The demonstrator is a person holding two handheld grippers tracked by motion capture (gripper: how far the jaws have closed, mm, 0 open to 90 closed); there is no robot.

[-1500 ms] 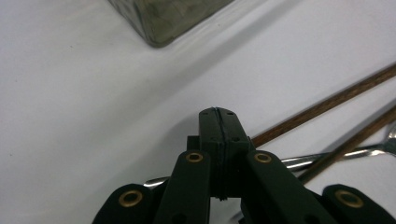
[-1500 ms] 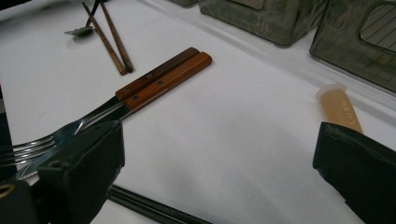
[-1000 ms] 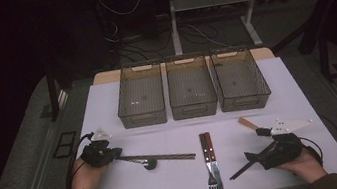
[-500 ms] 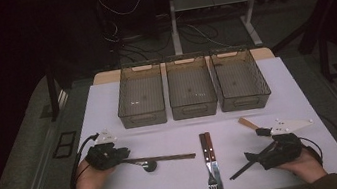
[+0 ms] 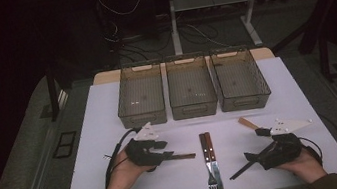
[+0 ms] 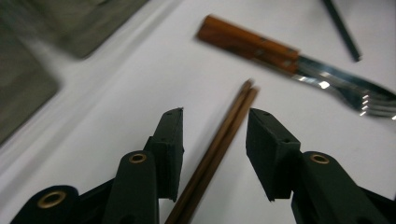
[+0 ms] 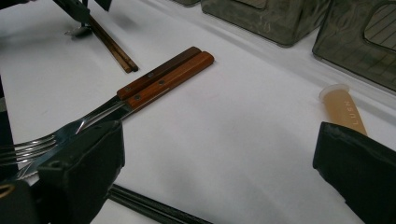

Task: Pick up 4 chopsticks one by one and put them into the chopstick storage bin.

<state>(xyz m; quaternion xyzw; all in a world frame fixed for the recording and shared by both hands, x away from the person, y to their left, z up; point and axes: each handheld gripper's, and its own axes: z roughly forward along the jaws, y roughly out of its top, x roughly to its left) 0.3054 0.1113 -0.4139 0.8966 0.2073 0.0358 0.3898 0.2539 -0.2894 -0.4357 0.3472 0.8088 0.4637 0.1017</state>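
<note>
On the white table top [image 5: 108, 113], the left gripper [image 6: 215, 144] lies low over a pair of thin dark-brown wooden chopsticks [image 6: 219, 144]. Its jaws have just been opening and now stand apart on either side of the sticks; the pads clear them on both sides and do not press. The chopsticks lie flat on the table, running out from between the jaws toward two forks with reddish-brown wooden handles [image 6: 261, 46], which rest side by side near the sticks' far ends without touching them. In the high view the left gripper [image 5: 165, 151] sits at the front left of the table with the chopsticks [image 5: 183, 156] projecting from it toward the forks [image 5: 208, 151], which lie at the front centre, tines toward the person. The right gripper [image 5: 245, 164] rests at the front right in the person's hand; in its own view the jaws [image 7: 215, 177] stand wide apart with bare table between them, gripping nothing. Just beside its right jaw lies a pale tan cylindrical piece with a lighter cap [image 7: 343, 109], seen in the high view at [image 5: 248, 123]. Three translucent grey plastic bins [image 5: 193, 107] stand in a row across the back of the table, well apart from both grippers.
</note>
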